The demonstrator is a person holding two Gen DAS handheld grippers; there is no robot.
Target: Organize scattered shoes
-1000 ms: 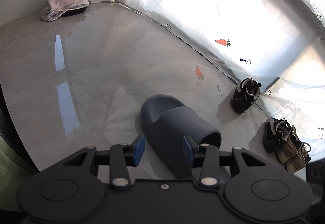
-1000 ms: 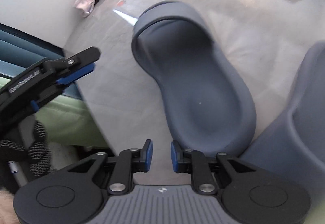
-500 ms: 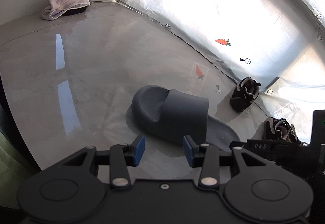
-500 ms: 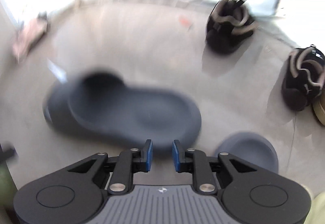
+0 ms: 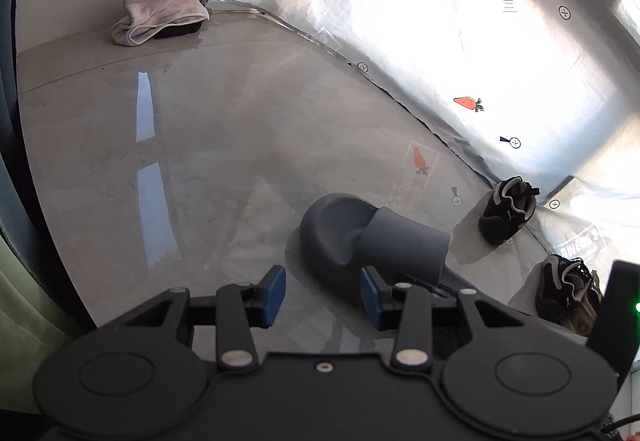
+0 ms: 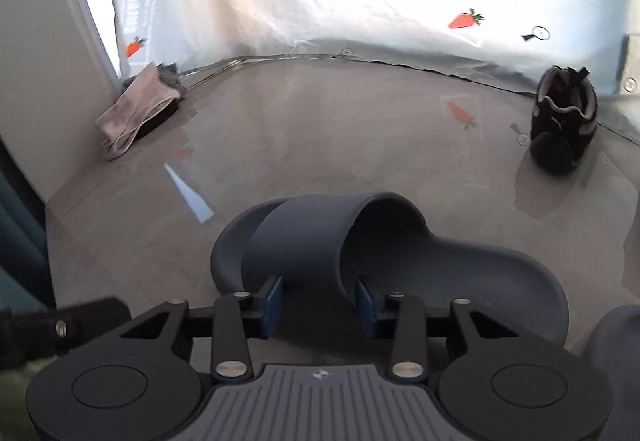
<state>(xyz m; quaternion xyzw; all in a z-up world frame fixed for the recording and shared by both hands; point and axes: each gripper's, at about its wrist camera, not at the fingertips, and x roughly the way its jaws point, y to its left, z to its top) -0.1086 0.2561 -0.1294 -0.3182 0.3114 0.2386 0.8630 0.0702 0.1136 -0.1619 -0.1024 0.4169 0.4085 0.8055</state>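
Grey, glossy floor (image 5: pixel 224 145) fills both wrist views, bordered at the back by a silvery sheet (image 5: pixel 420 21) printed with small carrots. At far left, in the corner, a pale towel (image 5: pixel 160 15) lies crumpled over something dark, unchanged from half a second ago.

Moving right, the left gripper (image 5: pixel 323 297) hovers low over the floor with its jaws wide apart and nothing between them; that opening is the same as in the earlier frames. Just ahead of its right blue pad lies a dark blue slide sandal (image 5: pixel 360 237), toe pointing up-left. Half a second ago it lay more sideways, nearer the centre of the left view; now it sits further right and more end-on.

In the right wrist view, the right gripper (image 6: pixel 318 299) now has its jaws wide, where earlier they were narrow. The sandal's strap (image 6: pixel 312 237) arches directly in front of the pads, with the sandal resting on the floor. The earlier blur has gone.

Further right, a black sneaker (image 5: pixel 506 215) stands by the sheet's edge, and a second black sneaker (image 5: pixel 560 285) sits near the right border, both in their earlier places.
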